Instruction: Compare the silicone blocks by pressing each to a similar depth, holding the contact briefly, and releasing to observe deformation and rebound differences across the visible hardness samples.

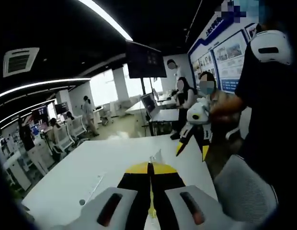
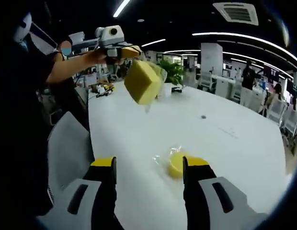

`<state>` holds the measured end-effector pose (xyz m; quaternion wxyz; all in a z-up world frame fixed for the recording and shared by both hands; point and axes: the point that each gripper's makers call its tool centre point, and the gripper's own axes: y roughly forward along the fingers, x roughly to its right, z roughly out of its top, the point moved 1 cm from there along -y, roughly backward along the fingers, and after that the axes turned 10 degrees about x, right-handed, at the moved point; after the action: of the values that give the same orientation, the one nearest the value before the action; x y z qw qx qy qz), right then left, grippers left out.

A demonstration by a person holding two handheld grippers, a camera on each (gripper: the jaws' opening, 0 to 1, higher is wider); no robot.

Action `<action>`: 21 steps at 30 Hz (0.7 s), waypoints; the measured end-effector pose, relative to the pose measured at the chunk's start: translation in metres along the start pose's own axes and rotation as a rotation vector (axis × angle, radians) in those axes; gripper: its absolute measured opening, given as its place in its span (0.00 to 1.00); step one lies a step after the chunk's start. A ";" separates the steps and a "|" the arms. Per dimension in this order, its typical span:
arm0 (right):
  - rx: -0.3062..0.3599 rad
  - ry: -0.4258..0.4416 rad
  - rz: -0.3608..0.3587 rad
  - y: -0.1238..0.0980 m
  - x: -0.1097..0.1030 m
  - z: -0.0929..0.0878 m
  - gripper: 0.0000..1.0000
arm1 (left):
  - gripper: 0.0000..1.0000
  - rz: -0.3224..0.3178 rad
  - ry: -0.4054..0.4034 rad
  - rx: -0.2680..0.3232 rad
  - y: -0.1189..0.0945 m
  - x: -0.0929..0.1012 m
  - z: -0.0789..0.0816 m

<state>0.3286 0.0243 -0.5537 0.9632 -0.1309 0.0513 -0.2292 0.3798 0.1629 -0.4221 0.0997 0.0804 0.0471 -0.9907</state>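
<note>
In the right gripper view, a square yellow silicone block [image 2: 141, 81] in clear wrap hangs in the air over the white table [image 2: 225, 129]. My left gripper [image 2: 127, 51] is shut on its top edge. In the left gripper view the left gripper [image 1: 150, 167] has its jaws pressed together, with a scrap of clear wrap [image 1: 155, 155] sticking out past the tips. A round yellow block [image 2: 176, 165] in clear wrap lies on the table just inside the right-hand jaw of my right gripper [image 2: 149, 163], which stands open above it. The right gripper [image 1: 192, 151] points down at the table, jaws apart.
A grey chair [image 2: 67, 143] stands at the table's near side, also seen as the chair [image 1: 244, 187]. Small items [image 2: 103, 88] and a green plant [image 2: 173, 72] sit at the table's far end. Several people, desks and monitors fill the office behind.
</note>
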 end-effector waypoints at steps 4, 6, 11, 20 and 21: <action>0.050 0.024 0.059 0.009 -0.002 0.020 0.49 | 0.00 -0.038 0.000 -0.005 0.006 0.009 0.000; 0.079 0.020 0.084 0.013 -0.001 0.031 0.49 | 0.00 -0.049 0.008 -0.004 0.008 0.012 0.002; 0.186 0.002 0.173 0.030 -0.004 0.066 0.50 | 0.00 -0.083 0.015 0.015 0.013 0.018 0.011; 0.215 0.077 0.291 0.058 -0.010 0.085 0.47 | 0.00 -0.129 0.026 0.021 0.022 0.025 0.019; 0.213 0.089 0.302 0.061 -0.011 0.084 0.45 | 0.00 -0.131 0.025 0.020 0.023 0.025 0.019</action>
<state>0.3583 0.1009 -0.4890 0.9918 -0.0087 0.0884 -0.0915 0.3571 0.1339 -0.4093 0.0331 0.0906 0.0438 -0.9944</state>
